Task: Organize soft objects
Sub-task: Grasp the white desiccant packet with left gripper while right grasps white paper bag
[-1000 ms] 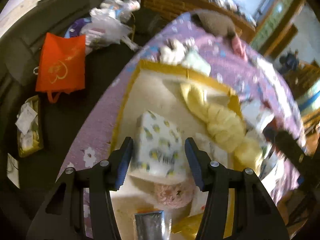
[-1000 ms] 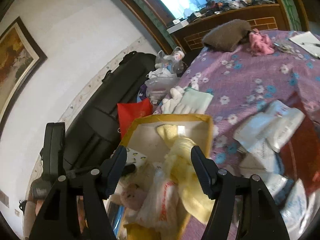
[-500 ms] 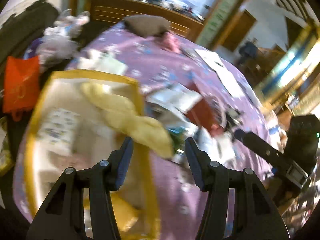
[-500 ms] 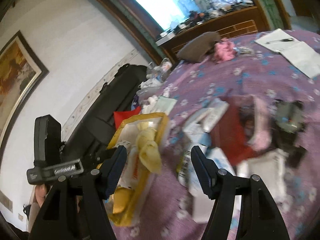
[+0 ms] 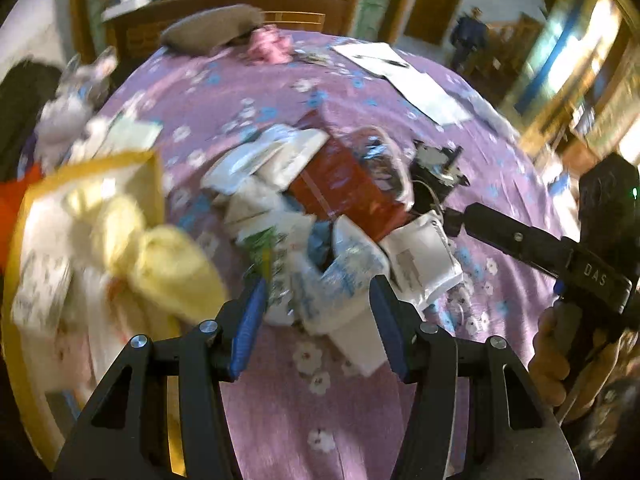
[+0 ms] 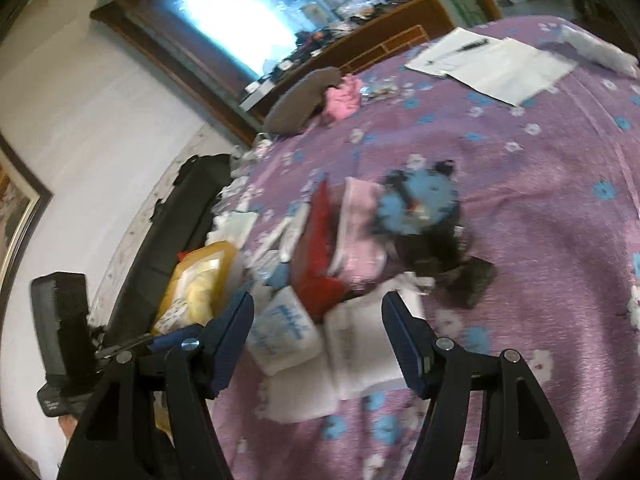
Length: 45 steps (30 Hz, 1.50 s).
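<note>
- Claws first: the left claw (image 5: 316, 320) hangs spread over the near edge of the pile, nothing pinched; the right claw (image 6: 318, 334) is spread too, holding nothing, over white packets (image 6: 320, 344).
- Soft packs (image 5: 320, 276) in white and blue wrappers lie heaped mid-bed on the purple flowered bedspread (image 5: 312, 420), touching a red bag (image 5: 340, 192).
- Left of the heap, a yellow-rimmed box (image 5: 152, 184) holds a yellow cloth bundle (image 5: 160, 264).
- Beyond, white papers (image 5: 400, 76) lie flat; a brown cushion (image 5: 212, 32) and pink cloth (image 5: 268, 46) sit at the far edge.
</note>
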Available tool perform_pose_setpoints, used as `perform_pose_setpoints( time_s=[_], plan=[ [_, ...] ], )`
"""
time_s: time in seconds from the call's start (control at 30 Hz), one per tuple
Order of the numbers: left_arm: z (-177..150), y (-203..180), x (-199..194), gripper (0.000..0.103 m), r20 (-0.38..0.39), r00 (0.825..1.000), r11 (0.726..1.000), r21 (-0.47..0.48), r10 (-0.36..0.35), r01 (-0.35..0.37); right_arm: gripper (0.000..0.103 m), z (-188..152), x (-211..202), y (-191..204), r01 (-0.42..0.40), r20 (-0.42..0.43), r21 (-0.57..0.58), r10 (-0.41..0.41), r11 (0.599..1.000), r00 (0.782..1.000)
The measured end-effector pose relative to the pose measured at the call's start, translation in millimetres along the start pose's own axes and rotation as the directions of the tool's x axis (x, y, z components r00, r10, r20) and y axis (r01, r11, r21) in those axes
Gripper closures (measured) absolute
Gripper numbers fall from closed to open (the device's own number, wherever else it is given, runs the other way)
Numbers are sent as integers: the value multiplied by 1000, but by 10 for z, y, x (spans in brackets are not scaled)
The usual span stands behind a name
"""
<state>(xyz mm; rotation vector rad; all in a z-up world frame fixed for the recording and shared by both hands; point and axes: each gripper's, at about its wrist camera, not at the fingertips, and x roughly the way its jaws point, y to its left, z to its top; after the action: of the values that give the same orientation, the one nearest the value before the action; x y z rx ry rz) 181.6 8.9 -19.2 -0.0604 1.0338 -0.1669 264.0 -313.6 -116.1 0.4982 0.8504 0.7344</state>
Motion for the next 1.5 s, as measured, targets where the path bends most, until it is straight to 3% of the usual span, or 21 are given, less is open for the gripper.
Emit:
perform_pose_setpoints(
  time_s=[0.2,0.47,0.67,0.77,0.9,1.0,1.13,1.37,1.5],
  plan=[
    [95,-246,375,49,-49,994,982,167,97,-88,37,-40,16,-158,21,8,21,-21,1000,1000],
    [122,-310,507,49,-48,990,971,209,129,-116,37,-120,127,-358,90,-56,73,-86,993,995],
    [36,-468,522,49,-35,990,946,300,139,-123,43,-170,214,-337,24,-111,74,-16,997,994],
    [39,-422,673,49,-88,987,953,285,132,-102,52,-187,239,-300,36,-120,49,-30,998,992],
    [2,-424,626,49,-78,988,952,286,133,-106,64,-201,257,-284,59,-132,30,-55,998,990],
    [-25,-350,568,49,-80,991,968,237,109,-88,71,-206,277,-256,98,-134,5,-96,995,986],
    [-70,-261,536,58,-57,992,980,171,110,-99,71,-229,306,-174,134,-130,-53,-140,990,982],
    [-170,-124,441,65,-32,998,998,43,49,-48,71,-212,303,-229,114,-128,-20,-115,993,985],
    [-210,-133,431,65,-24,998,998,28,55,-55,80,-243,292,-81,166,-99,-105,-176,981,979]
  ],
)
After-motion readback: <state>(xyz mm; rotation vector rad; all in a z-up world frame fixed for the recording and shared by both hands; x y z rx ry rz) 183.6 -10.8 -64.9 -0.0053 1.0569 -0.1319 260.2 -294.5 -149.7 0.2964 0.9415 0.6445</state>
